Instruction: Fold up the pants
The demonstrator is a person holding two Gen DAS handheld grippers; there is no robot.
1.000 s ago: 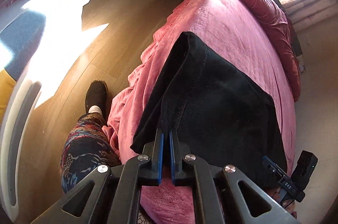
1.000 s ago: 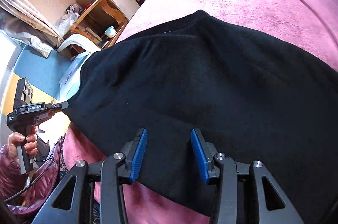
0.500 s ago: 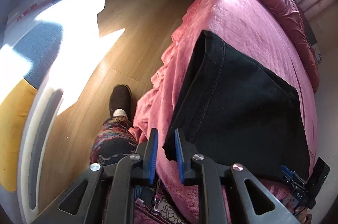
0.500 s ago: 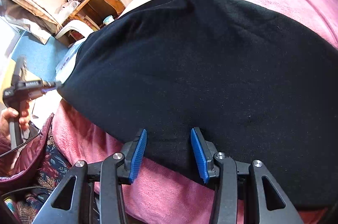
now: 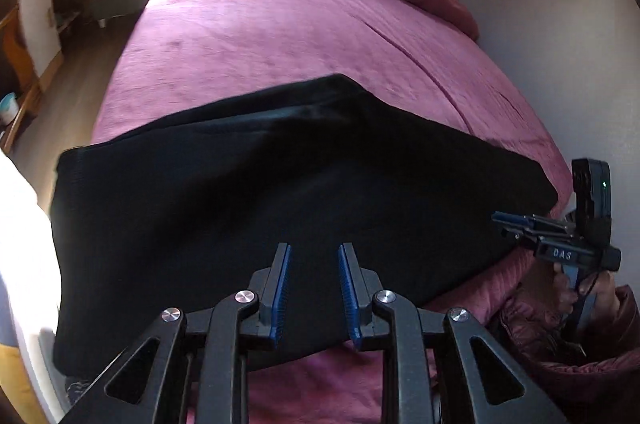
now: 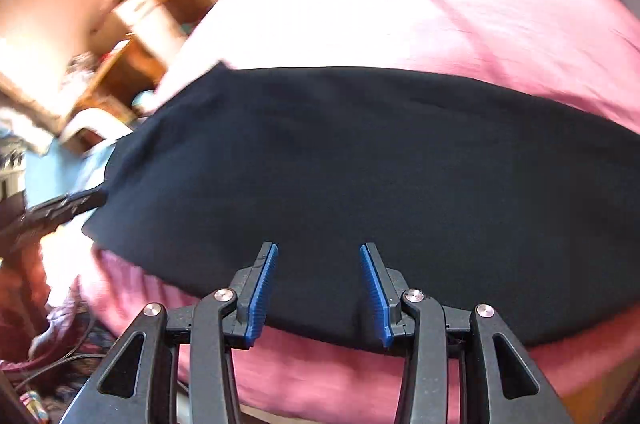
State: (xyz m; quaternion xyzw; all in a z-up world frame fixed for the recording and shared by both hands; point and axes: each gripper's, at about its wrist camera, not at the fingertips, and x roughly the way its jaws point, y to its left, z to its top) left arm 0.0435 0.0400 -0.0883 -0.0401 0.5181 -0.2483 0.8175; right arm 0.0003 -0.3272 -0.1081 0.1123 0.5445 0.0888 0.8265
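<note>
Just beyond each spread, empty tool, left [image 5: 314, 290] and right [image 6: 318, 292], black pants [image 5: 280, 208] lie on the bed [image 5: 280, 24].

Black left gripper [image 5: 313, 291], blue ribbed jaws, silver screws, maroon sleeve [image 5: 592, 344]

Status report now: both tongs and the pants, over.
Left tongs open, empty. Right tongs open, empty. Black pants folded on pink bed. Nothing blocking.
</note>
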